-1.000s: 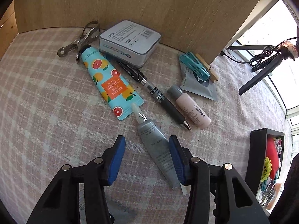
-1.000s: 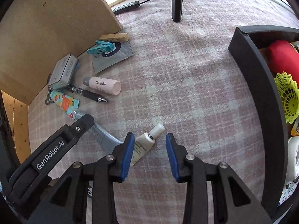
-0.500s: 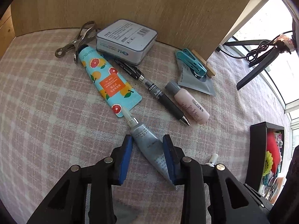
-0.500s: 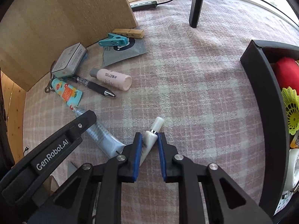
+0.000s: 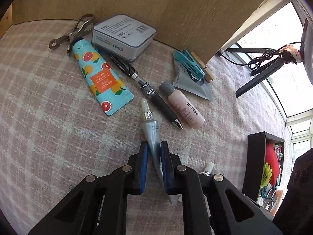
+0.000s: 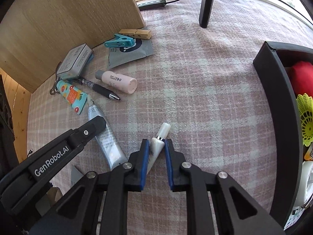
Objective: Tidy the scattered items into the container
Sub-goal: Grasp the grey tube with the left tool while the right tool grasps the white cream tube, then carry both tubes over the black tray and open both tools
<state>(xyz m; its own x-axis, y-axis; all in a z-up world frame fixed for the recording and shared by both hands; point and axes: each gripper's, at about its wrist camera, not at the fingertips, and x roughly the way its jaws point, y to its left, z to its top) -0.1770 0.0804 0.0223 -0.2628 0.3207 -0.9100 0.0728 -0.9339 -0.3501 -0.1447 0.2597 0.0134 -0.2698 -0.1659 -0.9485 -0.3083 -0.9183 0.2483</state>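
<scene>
On the soft pink checked cloth [image 5: 49, 117], the left gripper [image 5: 154, 156] has its blue padded jaws pressed on the flat, glossy grey tube [image 5: 152, 137], which lies between them with its long axis running from 6 to 12 o'clock and its clear pointed cap toward 12. The right gripper [image 6: 155, 152] has its jaws closed on the smooth white tube [image 6: 159, 141], held near the shoulder, with its slim pearly cap pointing to about 1 o'clock. The black, stiff-walled container [image 6: 281, 101] stands at 3 o'clock in the right wrist view, well apart from both tubes.
</scene>
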